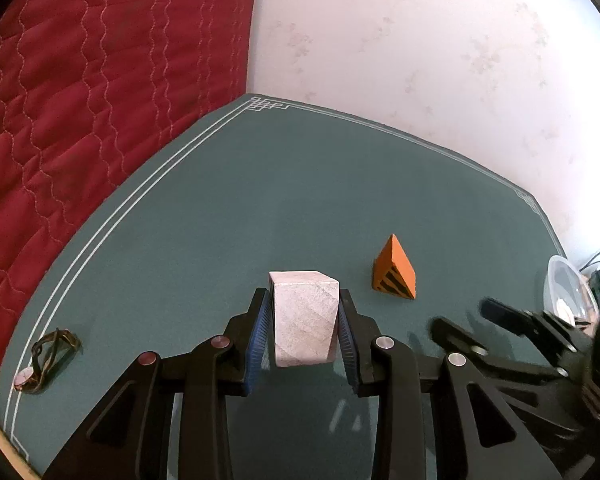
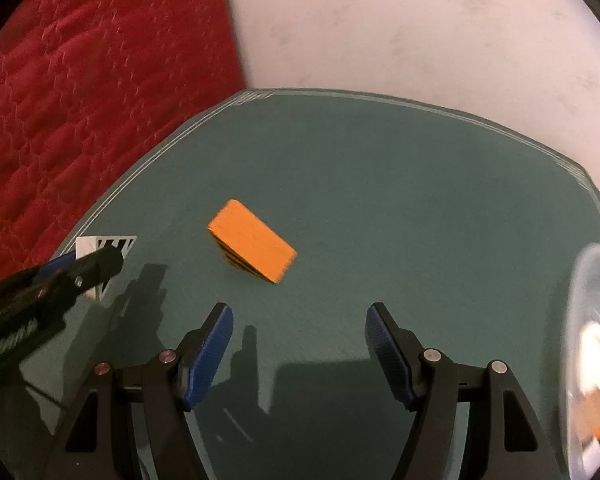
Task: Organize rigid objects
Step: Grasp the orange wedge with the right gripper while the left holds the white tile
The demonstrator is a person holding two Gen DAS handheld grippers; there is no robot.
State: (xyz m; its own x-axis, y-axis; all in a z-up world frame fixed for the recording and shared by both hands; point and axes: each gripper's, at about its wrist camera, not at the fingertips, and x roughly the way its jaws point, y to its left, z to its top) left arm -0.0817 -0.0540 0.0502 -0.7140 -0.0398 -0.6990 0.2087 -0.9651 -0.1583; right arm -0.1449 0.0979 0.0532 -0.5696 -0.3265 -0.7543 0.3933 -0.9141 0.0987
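Observation:
A pale pink block (image 1: pixel 305 316) hangs above the green table mat (image 1: pixel 220 220), pinched between the blue pads of my left gripper (image 1: pixel 303 308). The same block (image 2: pixel 100 246) shows white with black stripes in the right wrist view, partly hidden by the left gripper's fingers (image 2: pixel 96 266). An orange wedge with black stripes (image 1: pixel 394 270) lies on the mat to the right of the block. My right gripper (image 2: pixel 299 328) stands open with nothing between its pads, just short of the orange wedge (image 2: pixel 254 240). In the left wrist view it (image 1: pixel 472 320) enters blurred from the right.
A clear plastic container (image 1: pixel 568 288) with small items inside sits at the mat's right edge, blurred in the right wrist view (image 2: pixel 596 352). A dark strap with a round metal piece (image 1: pixel 46 358) lies at the mat's left. A red quilt (image 1: pixel 80 100) lies beyond the table.

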